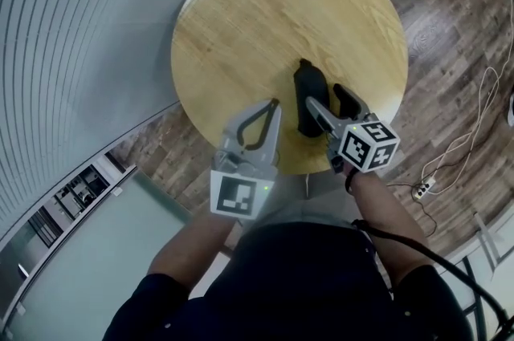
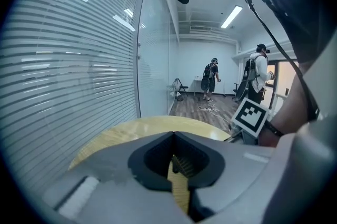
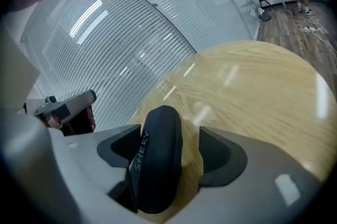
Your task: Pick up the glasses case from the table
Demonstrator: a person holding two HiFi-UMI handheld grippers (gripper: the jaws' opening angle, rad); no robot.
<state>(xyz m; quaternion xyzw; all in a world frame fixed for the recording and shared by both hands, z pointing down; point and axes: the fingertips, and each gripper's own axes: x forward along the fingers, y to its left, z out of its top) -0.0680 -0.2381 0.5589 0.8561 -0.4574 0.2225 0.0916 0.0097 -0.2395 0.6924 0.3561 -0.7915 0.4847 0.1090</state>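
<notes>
A black glasses case lies on the round wooden table, near its front edge. My right gripper is open around the case, one jaw on each side. In the right gripper view the case rests against the left jaw, and a gap of bare table shows between it and the right jaw. My left gripper is shut on nothing and hangs over the table's front edge, left of the case. In the left gripper view its jaws meet at the tip above the tabletop.
A glass wall with blinds curves round the table's left side. Wood floor lies to the right, with cables and a power strip. Two people stand far off in the room. The table edge is right under my hands.
</notes>
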